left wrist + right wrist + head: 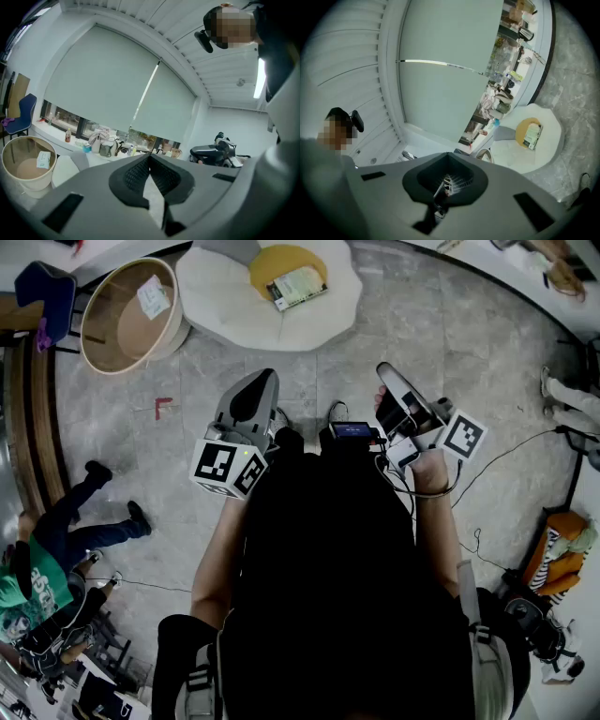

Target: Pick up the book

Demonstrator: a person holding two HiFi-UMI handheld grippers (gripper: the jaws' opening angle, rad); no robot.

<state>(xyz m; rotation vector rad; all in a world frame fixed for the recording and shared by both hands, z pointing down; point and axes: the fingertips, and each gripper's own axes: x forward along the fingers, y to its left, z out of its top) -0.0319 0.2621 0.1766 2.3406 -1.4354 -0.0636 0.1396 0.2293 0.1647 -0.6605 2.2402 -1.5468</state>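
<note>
The book [297,287], with a green and white cover, lies on a yellow cushion [281,263] atop a white egg-shaped seat [234,306] on the floor, far ahead of both grippers. It also shows small in the right gripper view as the book [532,135]. My left gripper [262,379] is held at chest height with its jaws together and nothing between them; the left gripper [150,157] points at a window blind. My right gripper [386,371] is likewise shut and empty, and the right gripper [447,157] is rolled sideways.
A round wooden basket [131,315] with a paper inside stands left of the seat. A blue chair [42,292] is at the far left. A person [56,540] sits at lower left. Cables [525,451] and an orange bag [558,554] lie at right.
</note>
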